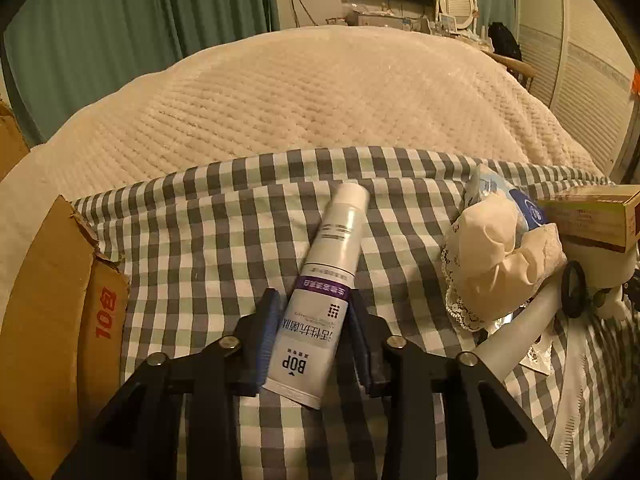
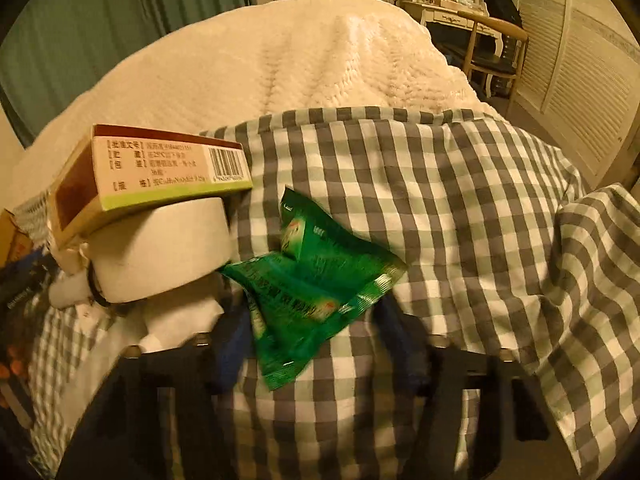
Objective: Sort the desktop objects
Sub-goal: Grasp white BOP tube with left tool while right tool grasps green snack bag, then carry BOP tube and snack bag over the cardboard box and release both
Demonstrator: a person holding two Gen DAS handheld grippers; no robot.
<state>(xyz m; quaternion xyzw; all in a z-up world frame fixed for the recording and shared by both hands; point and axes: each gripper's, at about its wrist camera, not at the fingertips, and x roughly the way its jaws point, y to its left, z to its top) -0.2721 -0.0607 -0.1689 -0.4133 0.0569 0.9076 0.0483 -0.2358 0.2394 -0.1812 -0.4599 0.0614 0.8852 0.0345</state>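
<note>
Item 1: white toothpaste tube (image 1: 320, 296), purple band, cap pointing away from me, lying on the grey-and-white checked cloth (image 1: 200, 240). My left gripper (image 1: 314, 312) is clenching around its flat crimped end; both blue pads are pressing on the tube's sides.

Item 2: green foil sachets (image 2: 316, 292), crumpled, lying on the same checked cloth. My right gripper (image 2: 316, 344) is straddling their near end. The left pad is sitting against the foil; the right finger is blurred and looks clear of it, so I cannot tell whether I am gripping.

Item 3: medicine box (image 2: 156, 172) with barcode, resting tilted on top of a white round roll (image 2: 160, 248), just left of the sachets.

Item 4: cream lace-edged fabric bundle (image 1: 496, 256), lying right of the tube, near a blue-and-white packet (image 1: 508, 196).

Item 5: cardboard carton (image 1: 60, 312), flaps torn, standing at the cloth's left edge.

Item 6: cream knitted blanket (image 1: 320, 96), covering the bed beyond the cloth.
</note>
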